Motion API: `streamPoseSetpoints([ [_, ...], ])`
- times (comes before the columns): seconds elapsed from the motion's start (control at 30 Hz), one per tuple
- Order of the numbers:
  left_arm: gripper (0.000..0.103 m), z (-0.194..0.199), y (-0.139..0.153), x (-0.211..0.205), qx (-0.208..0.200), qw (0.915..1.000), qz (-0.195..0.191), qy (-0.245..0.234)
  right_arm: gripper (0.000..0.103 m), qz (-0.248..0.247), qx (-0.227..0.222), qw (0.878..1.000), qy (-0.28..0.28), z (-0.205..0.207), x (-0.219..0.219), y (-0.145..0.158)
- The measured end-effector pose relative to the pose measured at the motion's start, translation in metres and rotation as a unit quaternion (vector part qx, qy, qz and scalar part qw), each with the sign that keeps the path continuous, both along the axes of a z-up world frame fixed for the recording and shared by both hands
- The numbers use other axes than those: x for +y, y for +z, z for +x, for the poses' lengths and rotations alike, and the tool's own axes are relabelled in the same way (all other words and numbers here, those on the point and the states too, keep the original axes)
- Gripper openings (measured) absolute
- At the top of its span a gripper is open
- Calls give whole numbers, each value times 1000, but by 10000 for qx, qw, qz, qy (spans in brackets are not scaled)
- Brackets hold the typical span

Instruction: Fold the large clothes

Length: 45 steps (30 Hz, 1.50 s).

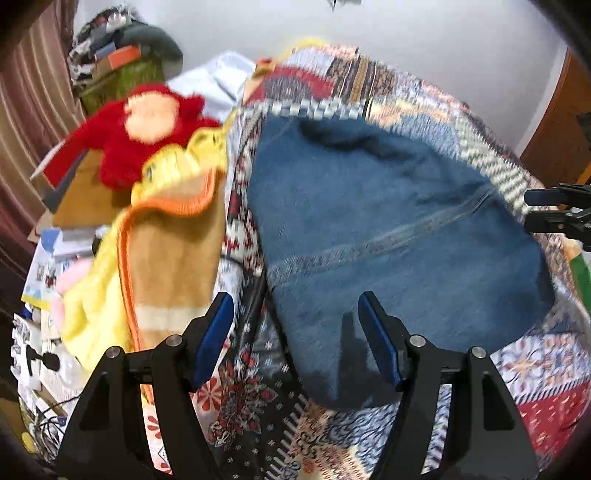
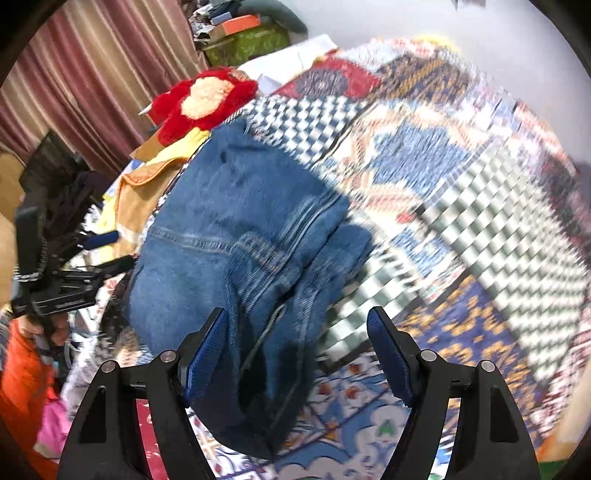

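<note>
We see one pair of jeans (image 1: 388,229) lying in a folded bundle on the patterned quilt (image 1: 402,88); the quilt serves as our reference for every position below. No container holding items can be made out; a green box (image 2: 247,42) stands beyond the far edge of the quilt with an orange box (image 2: 242,23) on top, contents not discernible.

Count: one pair of jeans, one red plush toy (image 1: 147,129), one brown towel with orange trim (image 1: 173,236), one yellow cloth (image 1: 96,317).

We hold the left gripper (image 1: 295,332) above the near edge of the quilt, jaws spread apart with nothing between them, over the near hem of the jeans. We hold the right gripper (image 2: 297,354) likewise with jaws apart and empty, above the jeans' near end.

The towel and yellow cloth lie just beside the quilt's left edge. The plush toy sits beyond them, apart from the jeans. Striped curtains (image 2: 99,62) hang behind. Both views are motion-blurred.
</note>
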<state>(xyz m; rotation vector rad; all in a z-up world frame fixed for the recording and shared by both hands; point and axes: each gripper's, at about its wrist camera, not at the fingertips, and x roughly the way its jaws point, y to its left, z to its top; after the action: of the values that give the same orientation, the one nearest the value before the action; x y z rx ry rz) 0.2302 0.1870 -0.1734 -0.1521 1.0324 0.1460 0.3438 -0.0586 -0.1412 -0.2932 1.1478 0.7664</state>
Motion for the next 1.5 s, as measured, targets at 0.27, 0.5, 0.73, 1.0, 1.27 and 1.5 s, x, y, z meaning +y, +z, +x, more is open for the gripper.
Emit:
streamPoseSetpoints([
  [0.27,87,55,31,14,-629,9978,168,99,76,418,-931,9943,-298,20,18,33],
  [0.5,89,126,-10,38,-134,9994,-63,328,77,79,-474,9987,-163,41,58,-18],
  [0.73,89,167,-56,40,439,9974,-336,457,85,100,237,9982,-539,60,39,-63],
  [1.0,89,121,9,20,-125,9992,-334,164,85,337,158,9954,-881,48,13,-12],
  [1.27,89,23,144,-20,-1726,9838,-117,-465,85,1456,-794,9814,-971,-14,-15,106],
  [1.5,89,-75,219,-62,-3099,9493,458,-243,85,2436,-1675,9507,-941,-99,-45,192],
])
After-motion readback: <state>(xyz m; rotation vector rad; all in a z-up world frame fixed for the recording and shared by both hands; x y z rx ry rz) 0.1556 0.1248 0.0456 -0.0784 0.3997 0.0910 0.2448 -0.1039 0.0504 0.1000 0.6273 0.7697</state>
